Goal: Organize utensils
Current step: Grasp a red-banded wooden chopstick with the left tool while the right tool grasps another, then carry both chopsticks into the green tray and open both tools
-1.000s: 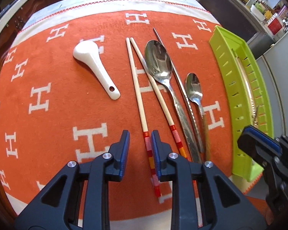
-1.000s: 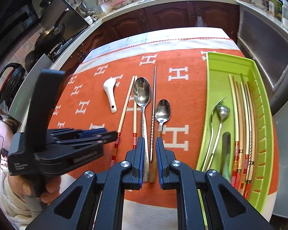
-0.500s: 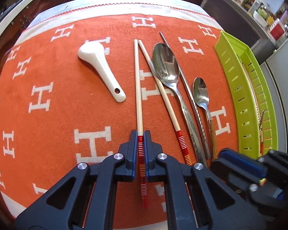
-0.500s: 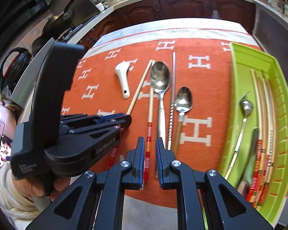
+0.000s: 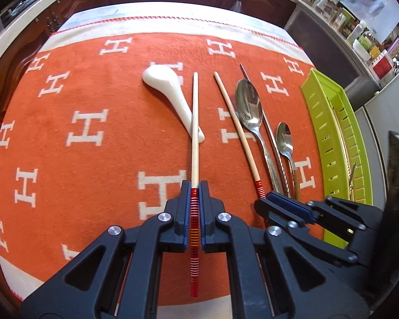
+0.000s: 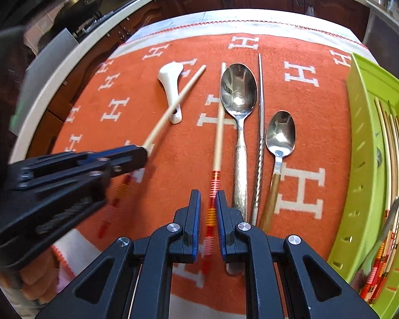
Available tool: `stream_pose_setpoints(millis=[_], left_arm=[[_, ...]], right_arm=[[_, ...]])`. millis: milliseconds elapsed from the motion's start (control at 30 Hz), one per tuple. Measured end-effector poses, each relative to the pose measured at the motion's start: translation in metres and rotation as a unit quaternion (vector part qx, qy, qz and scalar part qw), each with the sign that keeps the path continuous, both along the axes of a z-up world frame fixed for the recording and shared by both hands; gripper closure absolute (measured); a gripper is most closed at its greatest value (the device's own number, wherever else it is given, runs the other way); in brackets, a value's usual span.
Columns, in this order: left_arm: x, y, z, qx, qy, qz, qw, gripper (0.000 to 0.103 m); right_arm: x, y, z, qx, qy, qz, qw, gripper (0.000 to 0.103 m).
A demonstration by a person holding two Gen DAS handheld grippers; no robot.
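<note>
**Left gripper holds one chopstick; right gripper straddles the other**

The left gripper point(image 5: 195, 194) has its jaws closed on a chopstick point(image 5: 195, 133), clamping it at the red-striped handle end. The wooden tip points away from the camera, and the shaft crosses in front of the handle of a white ceramic spoon point(image 5: 170, 93) lying on the orange cloth point(image 5: 93, 159) that covers the counter.

The right gripper point(image 6: 208, 204) is angled down over the second chopstick point(image 6: 218, 138), which lies on the cloth. Its jaws stand slightly apart, one on either side of the striped handle; a gap shows on both sides, so the pads are not pressing on it.

To the right of the second chopstick, side by side on the cloth, lie a large metal spoon point(image 6: 238, 93), a thin metal stick with a twisted handle point(image 6: 260, 122) and a small spoon with a wooden handle point(image 6: 280, 133).

A green tray point(image 6: 364, 159) sits at the right edge of the cloth. It contains several striped chopsticks and a metal spoon laid lengthwise.

A hand point(image 6: 34, 281) grips the left gripper's handle at the lower left of the right wrist view.
</note>
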State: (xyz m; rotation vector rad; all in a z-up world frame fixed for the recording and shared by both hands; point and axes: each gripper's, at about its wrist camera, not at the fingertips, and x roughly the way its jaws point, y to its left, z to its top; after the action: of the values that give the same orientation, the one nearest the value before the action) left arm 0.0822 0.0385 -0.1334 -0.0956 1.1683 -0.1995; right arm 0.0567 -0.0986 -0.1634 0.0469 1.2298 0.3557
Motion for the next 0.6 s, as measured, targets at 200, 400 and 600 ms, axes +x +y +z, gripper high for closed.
stream_pose_setpoints(millis=[200,400,600], left_arm=[[-0.006,0.011,0.007,-0.008,-0.009,0.005,0.9999,0.1],[-0.009,0.016,0.005,-0.019,-0.007,0.004,0.9998,0.1],[-0.004,0.019,-0.014,-0.013,0.018,0.008,0.9997,0.1]], right_arm=[[0.005,0.018,-0.003,-0.044,-0.042,0.011,0.998,0.092],[0.006,0.021,0.0,-0.03,-0.04,-0.003,0.999,0.098],[0.003,0.005,0.023,0.035,-0.044,-0.028,0.998,0.098]])
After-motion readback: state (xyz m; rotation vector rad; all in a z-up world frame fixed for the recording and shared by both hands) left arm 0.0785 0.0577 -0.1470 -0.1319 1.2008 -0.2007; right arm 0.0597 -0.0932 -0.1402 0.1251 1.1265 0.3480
